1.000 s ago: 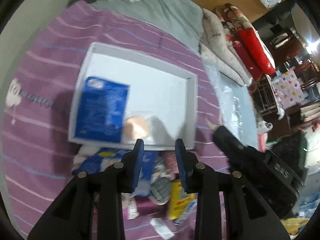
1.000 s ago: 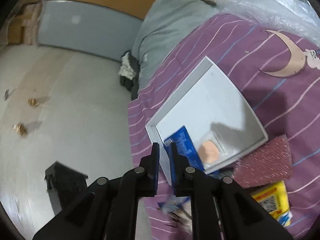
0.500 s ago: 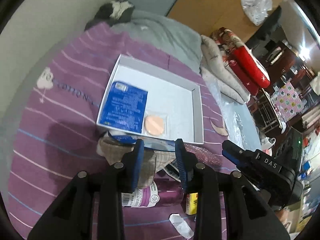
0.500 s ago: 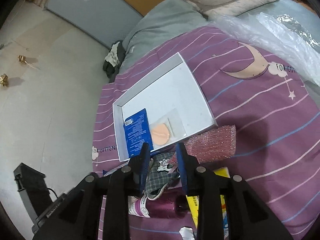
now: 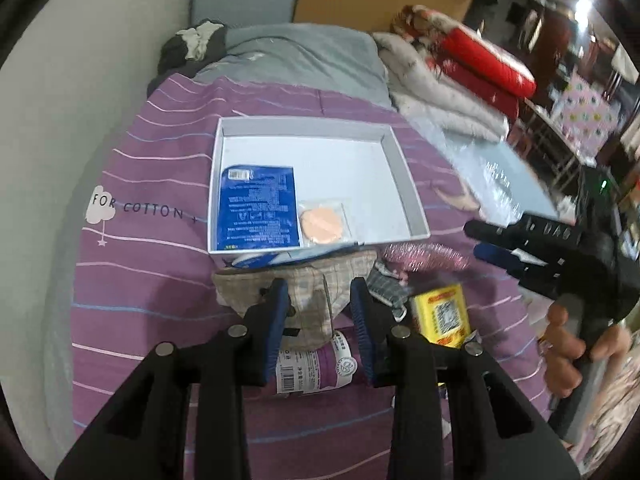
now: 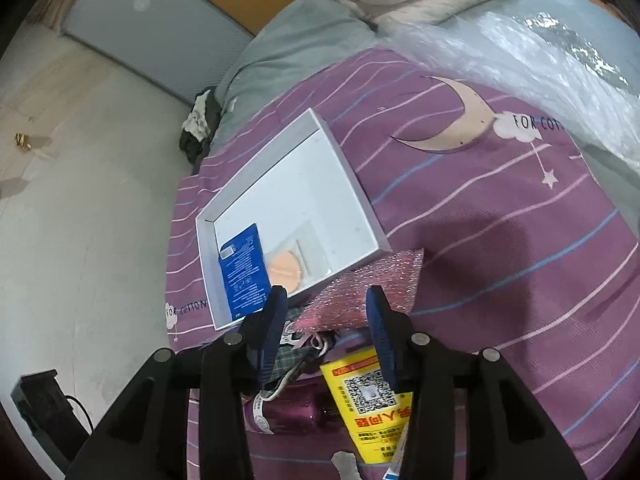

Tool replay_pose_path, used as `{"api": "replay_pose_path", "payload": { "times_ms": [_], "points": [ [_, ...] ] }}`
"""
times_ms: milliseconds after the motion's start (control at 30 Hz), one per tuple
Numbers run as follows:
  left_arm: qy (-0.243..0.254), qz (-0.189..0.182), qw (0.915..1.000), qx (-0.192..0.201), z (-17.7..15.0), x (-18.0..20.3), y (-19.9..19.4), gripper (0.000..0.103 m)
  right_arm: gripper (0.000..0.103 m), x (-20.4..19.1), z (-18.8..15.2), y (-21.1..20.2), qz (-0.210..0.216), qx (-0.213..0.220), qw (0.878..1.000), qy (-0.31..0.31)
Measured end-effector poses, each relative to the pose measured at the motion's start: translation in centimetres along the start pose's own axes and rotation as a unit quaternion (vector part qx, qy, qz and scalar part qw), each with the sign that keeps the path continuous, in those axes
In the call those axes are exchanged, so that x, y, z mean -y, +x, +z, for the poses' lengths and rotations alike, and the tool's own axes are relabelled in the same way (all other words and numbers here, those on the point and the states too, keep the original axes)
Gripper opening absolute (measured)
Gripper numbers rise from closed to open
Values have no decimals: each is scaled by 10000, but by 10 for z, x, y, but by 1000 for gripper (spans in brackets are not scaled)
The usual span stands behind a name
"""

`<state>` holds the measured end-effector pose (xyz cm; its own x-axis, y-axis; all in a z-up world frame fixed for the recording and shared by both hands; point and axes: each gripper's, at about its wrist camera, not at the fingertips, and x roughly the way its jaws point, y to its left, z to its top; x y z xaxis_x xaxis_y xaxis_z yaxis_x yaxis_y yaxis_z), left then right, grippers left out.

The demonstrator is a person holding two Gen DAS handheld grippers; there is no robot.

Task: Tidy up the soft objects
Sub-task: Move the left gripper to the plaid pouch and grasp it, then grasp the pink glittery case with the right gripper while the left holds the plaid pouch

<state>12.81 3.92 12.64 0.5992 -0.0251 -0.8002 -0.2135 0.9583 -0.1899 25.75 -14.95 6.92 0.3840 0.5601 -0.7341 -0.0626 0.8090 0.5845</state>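
We're hovering both grippers over the pile at 6 o'clock of the white tray (image 5: 404,184), between picks: left gripper (image 5: 320,300) spread and empty above the plaid cloth (image 5: 308,284), right gripper (image 6: 326,312) just been opening, nothing between its jaws. Blue packet (image 5: 258,208) and orange puff (image 5: 320,222) are sitting in the tray; we're probably dropping onto the cloth next, pinching it and carrying it toward 12.

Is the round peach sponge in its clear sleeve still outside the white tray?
No, the round peach sponge lies inside the shallow white cardboard tray, beside the flat blue packet.
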Motion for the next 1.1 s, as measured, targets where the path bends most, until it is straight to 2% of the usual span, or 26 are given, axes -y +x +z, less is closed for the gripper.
{"api": "replay_pose_path", "payload": {
  "times_ms": [100,233,433,633,833,967,1100],
  "points": [
    [-37,6,9999,-129,-1,2,9,34,41,6,-2,3,-1,-151,9997,175],
    [-155,-63,9995,-258,-1,2,13,34,41,9,-1,3,-51,-126,9996,245],
    [-464,-561,9957,-576,0,8,30,34,41,28,3,11,-98,-244,9976,647],
    [-352,-725,9935,-801,-2,22,41,34,41,38,5,17,-156,-324,9956,865],
    [-736,-1339,9838,-939,0,19,44,34,41,49,7,14,-284,-204,9942,1020],
    [-540,-1091,9870,-1048,-2,32,53,35,43,56,8,25,-303,-343,9926,1122],
    [-119,-604,9944,-854,-4,45,62,35,43,55,6,35,-100,-496,9919,1169]
  ]
}}
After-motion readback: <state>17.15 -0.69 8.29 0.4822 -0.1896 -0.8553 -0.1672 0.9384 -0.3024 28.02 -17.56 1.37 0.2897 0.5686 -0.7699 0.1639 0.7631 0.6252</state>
